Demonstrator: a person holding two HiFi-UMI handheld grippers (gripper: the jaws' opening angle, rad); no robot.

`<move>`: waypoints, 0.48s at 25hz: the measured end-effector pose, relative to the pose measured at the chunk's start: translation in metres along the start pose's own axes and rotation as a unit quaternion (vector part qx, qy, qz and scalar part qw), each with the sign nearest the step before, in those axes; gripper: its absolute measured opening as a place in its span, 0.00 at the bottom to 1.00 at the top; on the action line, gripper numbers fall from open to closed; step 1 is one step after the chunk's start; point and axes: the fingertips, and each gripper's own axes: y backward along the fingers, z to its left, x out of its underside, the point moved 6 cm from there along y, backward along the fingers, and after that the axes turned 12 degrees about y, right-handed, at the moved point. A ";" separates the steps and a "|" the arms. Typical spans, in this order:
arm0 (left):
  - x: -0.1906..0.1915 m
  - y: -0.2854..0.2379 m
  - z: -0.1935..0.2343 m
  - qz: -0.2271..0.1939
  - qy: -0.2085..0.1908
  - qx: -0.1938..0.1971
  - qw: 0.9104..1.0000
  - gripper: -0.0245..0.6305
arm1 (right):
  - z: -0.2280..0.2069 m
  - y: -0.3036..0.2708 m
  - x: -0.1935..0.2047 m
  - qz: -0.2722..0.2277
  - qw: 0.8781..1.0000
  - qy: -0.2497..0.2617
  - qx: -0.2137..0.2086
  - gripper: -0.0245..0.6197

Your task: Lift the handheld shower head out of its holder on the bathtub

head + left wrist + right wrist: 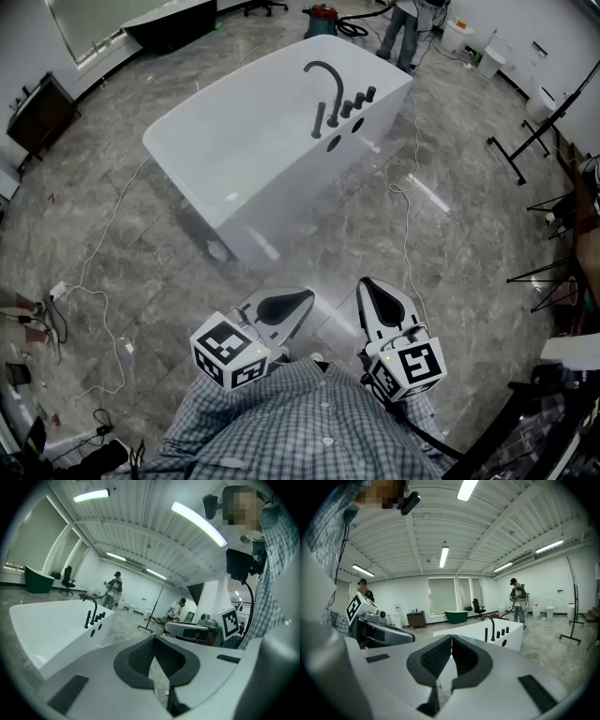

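White bathtub point(234, 155) stands well ahead; its dark shower head point(319, 119) sits upright on the rim. Your left hand-held gripper point(308, 295) and right hand-held gripper point(367, 283) are closed, empty: walk in, open one early.

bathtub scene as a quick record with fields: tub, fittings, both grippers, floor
bathtub: white, freestanding on grey floor
fittings: dark spout; upright rod beside it, likely the shower head in its holder; three knobs
left gripper: shut, empty, not at the tub
right gripper: shut, empty, not at the tub
cable: white, loose on the floor beside the tub
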 end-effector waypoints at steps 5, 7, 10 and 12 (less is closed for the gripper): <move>-0.001 0.002 0.000 -0.007 0.010 0.005 1.000 0.04 | 0.001 0.001 0.000 -0.001 1.000 0.003 -0.001 0.06; -0.002 0.003 -0.001 -0.010 0.014 0.006 1.000 0.04 | 0.001 0.002 -0.001 -0.002 1.000 0.002 -0.001 0.06; -0.002 0.006 -0.002 -0.012 0.014 0.005 1.000 0.04 | 0.004 0.003 -0.003 -0.004 1.000 0.005 -0.003 0.06; -0.002 0.008 -0.004 -0.011 0.012 0.003 1.000 0.04 | 0.005 0.005 -0.005 -0.005 1.000 0.007 -0.004 0.06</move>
